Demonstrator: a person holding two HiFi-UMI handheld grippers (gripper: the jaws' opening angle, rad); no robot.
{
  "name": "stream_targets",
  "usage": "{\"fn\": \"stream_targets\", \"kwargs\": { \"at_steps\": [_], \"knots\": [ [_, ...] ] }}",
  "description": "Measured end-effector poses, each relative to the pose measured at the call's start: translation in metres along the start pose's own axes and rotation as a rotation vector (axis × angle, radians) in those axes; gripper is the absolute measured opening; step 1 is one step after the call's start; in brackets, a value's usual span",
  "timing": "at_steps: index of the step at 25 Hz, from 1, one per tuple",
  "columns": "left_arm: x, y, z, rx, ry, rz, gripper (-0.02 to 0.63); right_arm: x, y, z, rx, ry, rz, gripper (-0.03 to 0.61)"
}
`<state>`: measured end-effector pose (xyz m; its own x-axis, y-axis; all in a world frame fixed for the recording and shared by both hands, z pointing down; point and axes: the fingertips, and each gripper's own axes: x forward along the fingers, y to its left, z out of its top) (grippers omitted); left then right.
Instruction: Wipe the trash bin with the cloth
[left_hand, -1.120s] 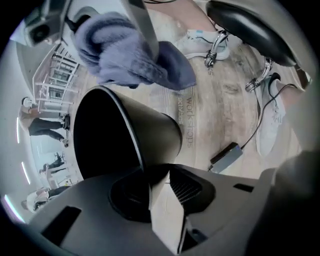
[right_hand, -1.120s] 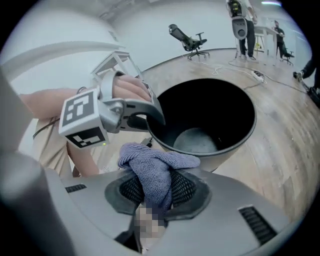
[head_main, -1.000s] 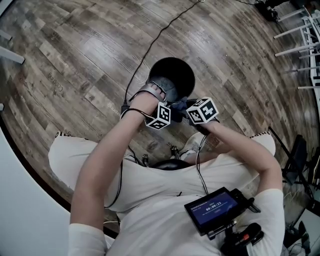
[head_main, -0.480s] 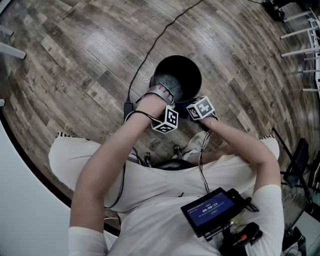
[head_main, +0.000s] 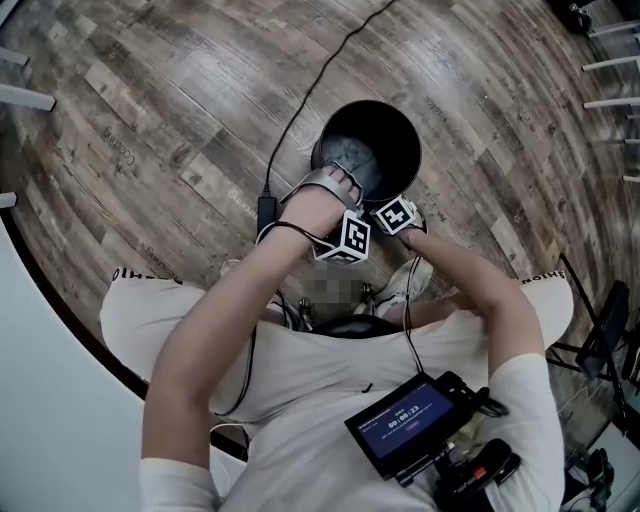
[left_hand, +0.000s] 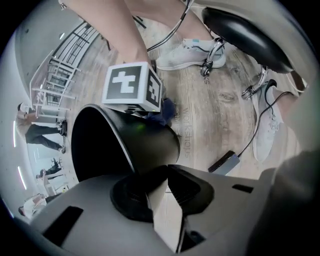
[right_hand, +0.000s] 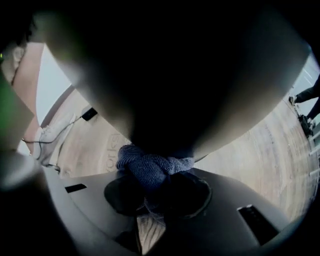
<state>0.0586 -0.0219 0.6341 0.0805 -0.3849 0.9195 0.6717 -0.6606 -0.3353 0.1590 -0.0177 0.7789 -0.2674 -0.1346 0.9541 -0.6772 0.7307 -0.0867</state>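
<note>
On the wooden floor (head_main: 150, 120), just beyond the person's feet, sits the black trash bin (head_main: 345, 150). At its near-left rim, the left gripper (left_hand: 166, 172) has just been closing its jaws, and their narrow pads pinch the bin's thin wall between them. Just to its right, the right gripper (right_hand: 150, 202) clamps the bunched blue cloth (right_hand: 150, 167). The cloth bulges past the fingertips and presses against the bin's dark outer wall.
</note>
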Motion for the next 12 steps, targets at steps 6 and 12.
{"fn": "stream_targets", "kwargs": {
  "at_steps": [6, 12],
  "knots": [
    [0.000, 0.001, -0.001, -0.018, -0.006, 0.002, 0.094, 0.027, -0.007, -0.007, -0.008, -0.037, -0.052, 0.097],
    [0.000, 0.002, 0.002, -0.023, -0.023, 0.028, 0.107, 0.002, 0.012, -0.017, 0.004, 0.071, 0.017, 0.097]
  ]
}}
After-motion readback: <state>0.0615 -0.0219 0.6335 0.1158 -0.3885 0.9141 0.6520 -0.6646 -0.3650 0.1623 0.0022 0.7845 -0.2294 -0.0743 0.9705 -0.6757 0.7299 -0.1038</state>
